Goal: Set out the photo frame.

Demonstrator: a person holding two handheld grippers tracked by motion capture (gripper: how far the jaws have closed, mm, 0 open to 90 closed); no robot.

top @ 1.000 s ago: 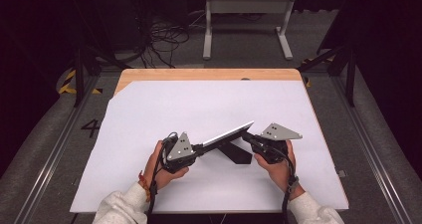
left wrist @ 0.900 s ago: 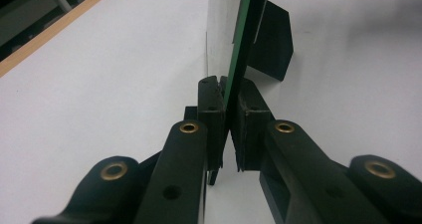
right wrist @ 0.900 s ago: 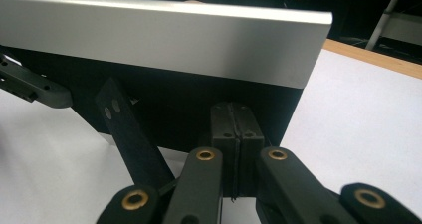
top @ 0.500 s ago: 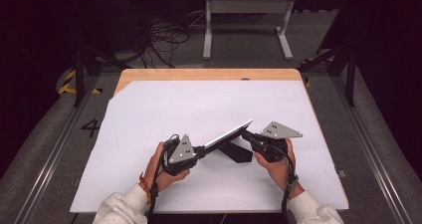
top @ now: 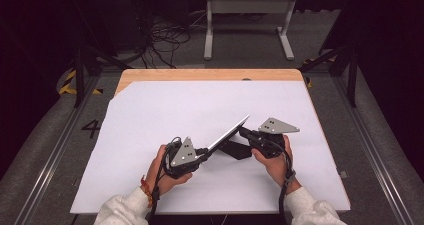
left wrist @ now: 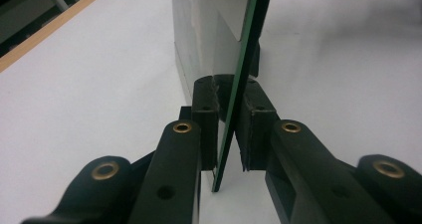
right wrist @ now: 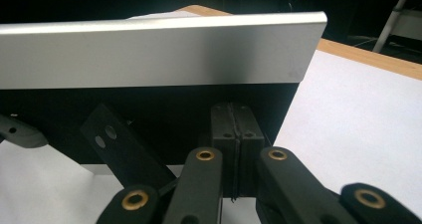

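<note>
Two hand-held grippers at work on one thin flat panel [top: 227, 133], silver-faced with a dark back and a green edge. Left hand-held gripper [top: 204, 153]: jaws narrow, pads clamped on the panel's lower edge; in the left gripper view the panel [left wrist: 234, 84] stands edge-on between the pads. Right hand-held gripper [top: 244, 132]: jaws pressed together just behind the panel's raised end. In the right gripper view they [right wrist: 235, 149] meet against the dark back of the panel [right wrist: 159, 50], probably pinching a thin edge, though the catch itself is hidden.

Panel tilted, low at the left hand-held gripper, high toward the right one, held above the white sheet [top: 165, 110] on the table [top: 200, 75]. Black stand piece [top: 236, 149] sits beneath the panel, between both grippers; a black strut with two holes [right wrist: 122, 144] lies just left of the right jaws.

Against the earlier frames: same tilt, same grips, no shift seen.
</note>
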